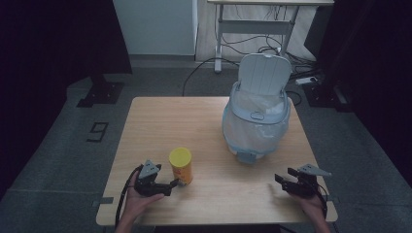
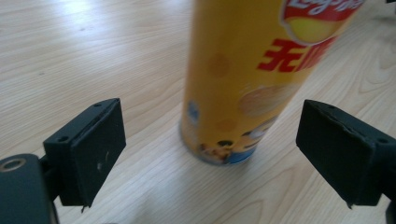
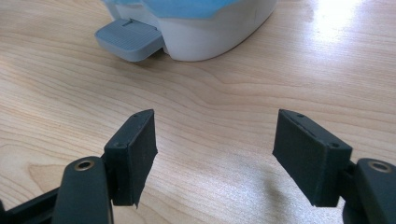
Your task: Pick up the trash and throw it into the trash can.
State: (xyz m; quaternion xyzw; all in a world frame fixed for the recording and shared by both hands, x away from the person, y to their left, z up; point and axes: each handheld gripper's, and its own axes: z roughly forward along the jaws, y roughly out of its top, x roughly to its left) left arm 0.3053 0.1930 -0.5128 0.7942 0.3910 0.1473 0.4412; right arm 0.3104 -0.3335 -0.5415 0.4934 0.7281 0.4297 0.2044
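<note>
- Left gripper [image 2: 212, 154], lower centre: jaws apart, flanking the upright chip can [image 2: 247, 79] without touching; placed for grasping.
- Right gripper [image 3: 215, 154]: jaws apart, empty; facing the open-lidded bin [image 1: 256, 114] at centre right.

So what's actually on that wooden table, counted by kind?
Yellow snack cans: 1
White pedal bins with lid up: 1
Hand-held grippers, left gripper and right gripper, both open: 2
Total: 4

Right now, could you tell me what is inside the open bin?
The bin holds a pale liner bag, its edge folded over the rim. Whatever lies deeper inside the bag is hidden.
</note>
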